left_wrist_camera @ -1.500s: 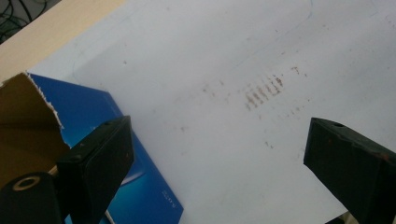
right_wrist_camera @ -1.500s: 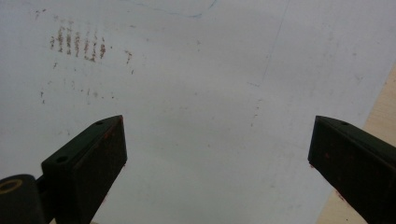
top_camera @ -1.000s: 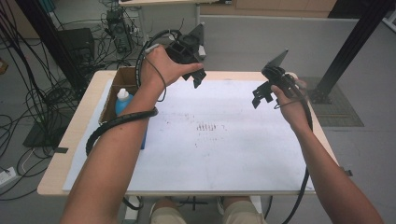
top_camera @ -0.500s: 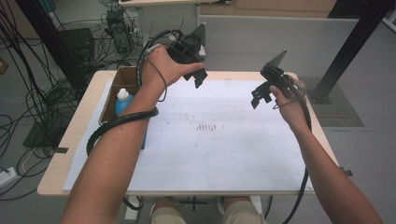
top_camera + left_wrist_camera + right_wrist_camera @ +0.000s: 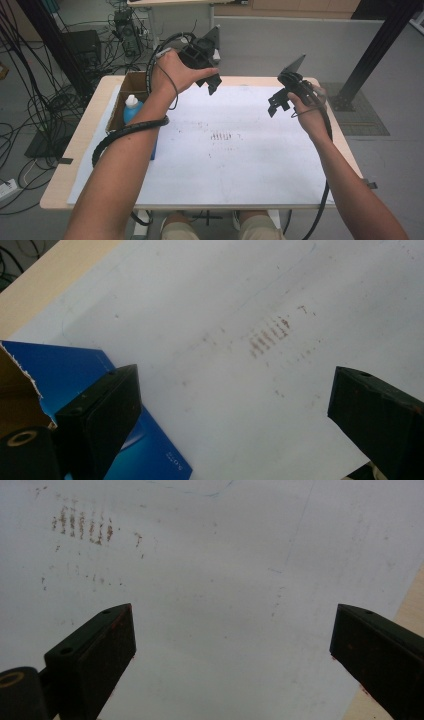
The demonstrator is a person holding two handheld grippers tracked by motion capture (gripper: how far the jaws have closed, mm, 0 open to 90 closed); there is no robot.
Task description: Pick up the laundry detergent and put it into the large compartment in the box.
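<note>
Both grippers hang above the white sheet [image 5: 250, 165] with jaws wide: left gripper [image 5: 207, 82] near the cardboard box [image 5: 131, 82], right gripper [image 5: 277, 102] opposite.

1. The left gripper [image 5: 212, 82] is held above the far left part of the surface [image 5: 90, 135], the hand [image 5: 175, 75] wrapped over it.
2. The right gripper [image 5: 277, 102] hangs above the far right part.
3. A white sheet [image 5: 235, 165] with brownish marks [image 5: 222, 136] covers the surface.
4. A cardboard box [image 5: 131, 82] at the left edge holds a white-capped blue bottle [image 5: 131, 107].
</note>
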